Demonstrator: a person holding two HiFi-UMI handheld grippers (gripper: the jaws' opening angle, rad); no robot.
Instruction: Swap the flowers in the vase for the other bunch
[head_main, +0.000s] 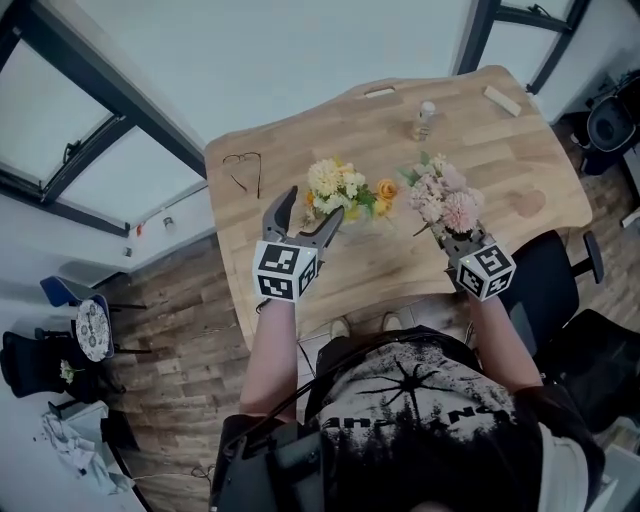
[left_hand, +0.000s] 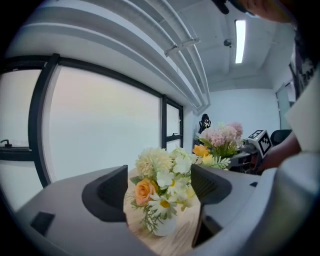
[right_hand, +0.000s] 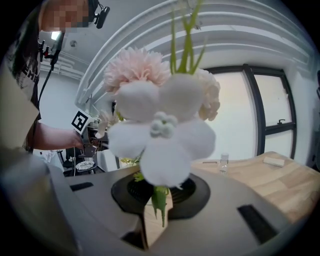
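A yellow, white and orange bunch (head_main: 343, 188) stands in a small pale vase (left_hand: 165, 226) on the wooden table (head_main: 300, 150). My left gripper (head_main: 315, 205) is just in front of it with its jaws wide open. In the left gripper view the bunch (left_hand: 167, 182) shows in the gap of the left gripper (left_hand: 161, 192), and neither pad presses on it. My right gripper (head_main: 452, 236) is shut on the stems of a pink and white bunch (head_main: 440, 198), held up to the right of the vase. In the right gripper view the blooms (right_hand: 160, 112) fill the middle above the right gripper (right_hand: 157, 194).
A small clear bottle (head_main: 425, 120) and two pale wooden blocks (head_main: 502, 100) lie at the table's far side. Thin wire-like glasses (head_main: 243, 170) rest near the left edge. A black chair (head_main: 555, 285) stands to the right of the person.
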